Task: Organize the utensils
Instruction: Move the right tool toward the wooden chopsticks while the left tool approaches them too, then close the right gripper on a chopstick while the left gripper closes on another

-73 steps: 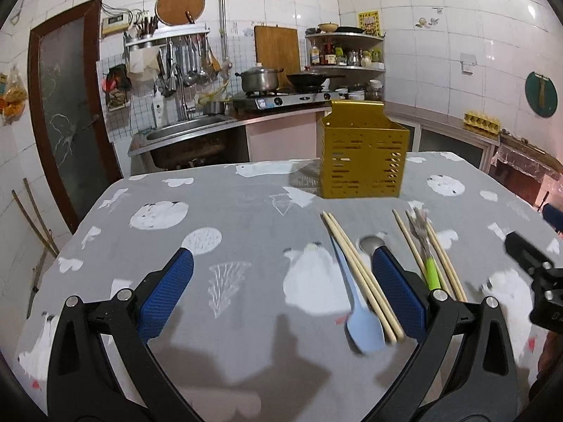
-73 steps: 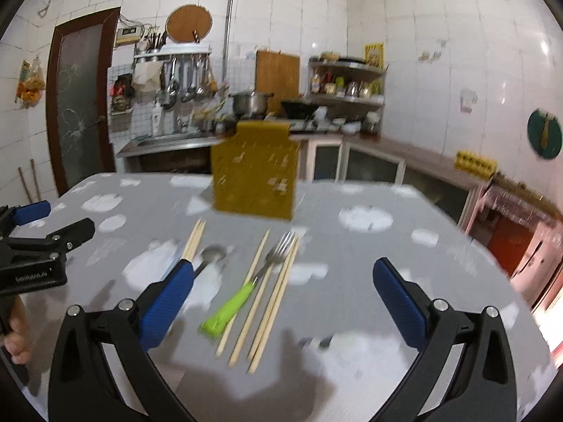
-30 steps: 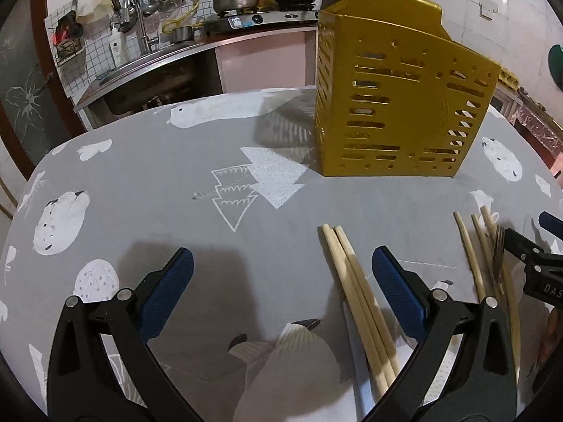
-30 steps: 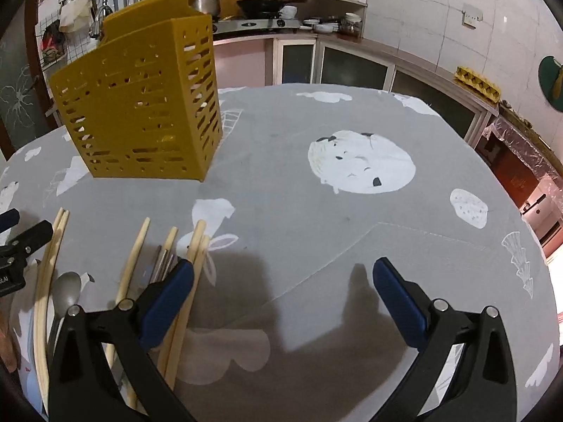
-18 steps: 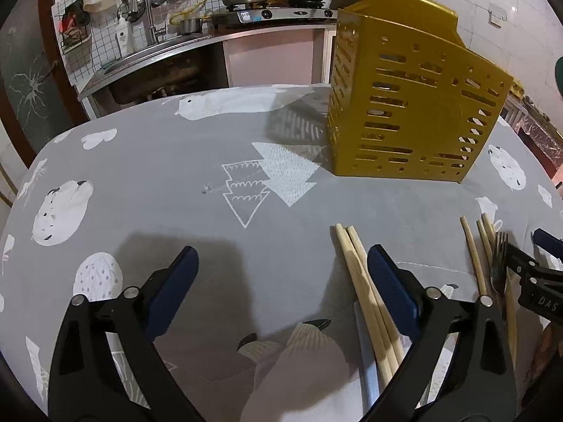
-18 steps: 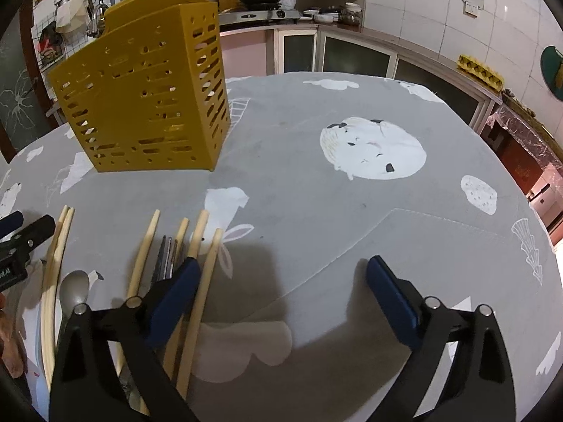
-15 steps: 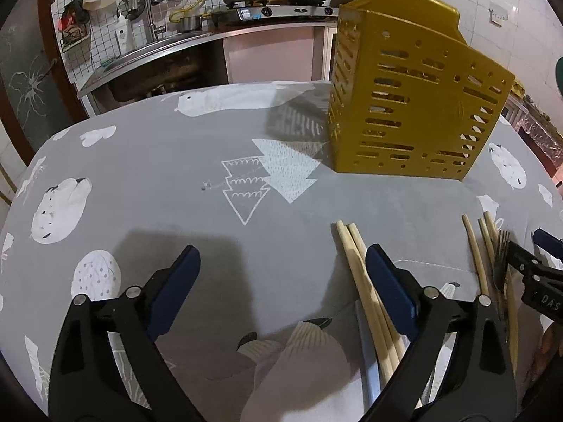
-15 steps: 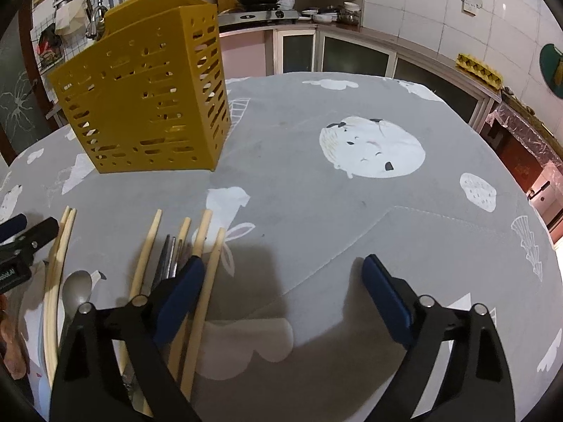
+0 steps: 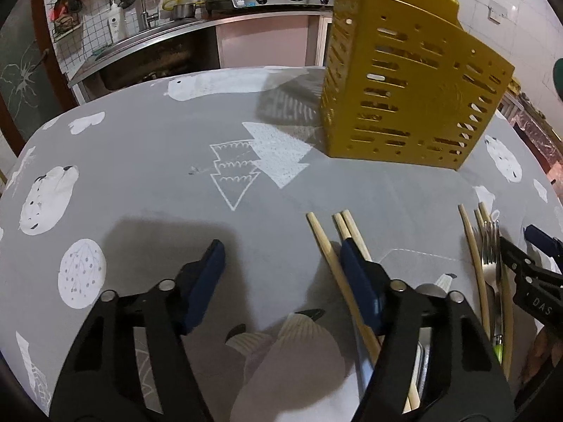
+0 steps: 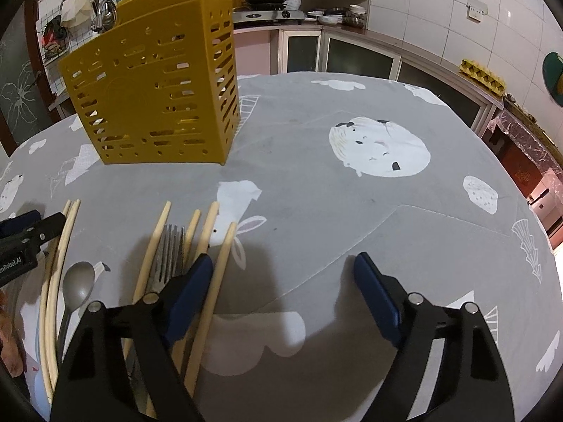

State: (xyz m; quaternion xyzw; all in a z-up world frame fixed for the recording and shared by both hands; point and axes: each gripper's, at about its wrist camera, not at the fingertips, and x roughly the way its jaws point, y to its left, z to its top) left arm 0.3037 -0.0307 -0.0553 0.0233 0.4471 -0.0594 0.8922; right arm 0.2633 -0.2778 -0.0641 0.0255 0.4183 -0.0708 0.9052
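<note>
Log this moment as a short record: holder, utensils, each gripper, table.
holder: yellow slotted caddy, upright on the table beyond the utensils
chopsticks: several pairs lying flat in front of the caddy
fork: flat among the chopsticks
spoon: flat, bowl toward the caddy
left gripper: jaws open, have just been closing, one chopstick between them, not yet pinched
right gripper: jaws open, have just been closing, nothing between them
table: grey printed cloth
</note>
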